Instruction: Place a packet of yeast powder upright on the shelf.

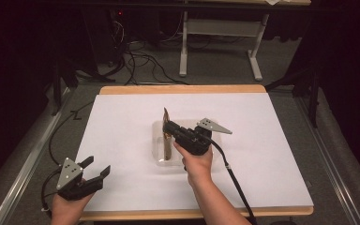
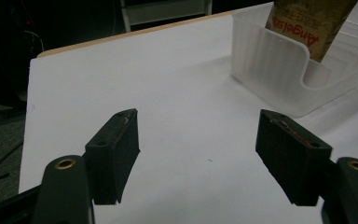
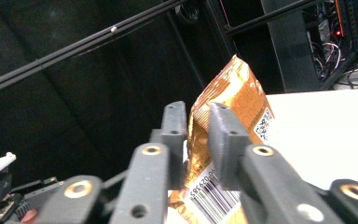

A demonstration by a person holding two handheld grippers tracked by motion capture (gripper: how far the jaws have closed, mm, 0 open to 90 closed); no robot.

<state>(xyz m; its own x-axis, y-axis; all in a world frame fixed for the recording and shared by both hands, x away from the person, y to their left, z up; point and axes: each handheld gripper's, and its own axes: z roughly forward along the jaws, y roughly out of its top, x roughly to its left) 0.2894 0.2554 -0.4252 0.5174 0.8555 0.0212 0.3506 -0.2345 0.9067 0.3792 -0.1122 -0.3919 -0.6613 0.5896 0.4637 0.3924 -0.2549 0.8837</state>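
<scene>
Seen from above: golden snack packet (image 1: 167, 133) standing on edge in a clear plastic tray (image 1: 161, 160) mid-bench, right gripper (image 1: 168, 127) at its upper part. Left gripper (image 1: 99, 167) near the bench's (image 1: 122, 140) front left corner, fingers (image 2: 114, 151) spread wide over bare white surface, nothing between them. Closer, from the right gripper view: fingers (image 3: 224, 140) set on either side of the packet (image 3: 228, 105), whether pressing it cannot be told; barcode and QR code legible there. From the left gripper view: ribbed tray wall (image 2: 270, 70) and upside-down red lettering, seemingly "Angel", on the packet (image 2: 307, 23).
</scene>
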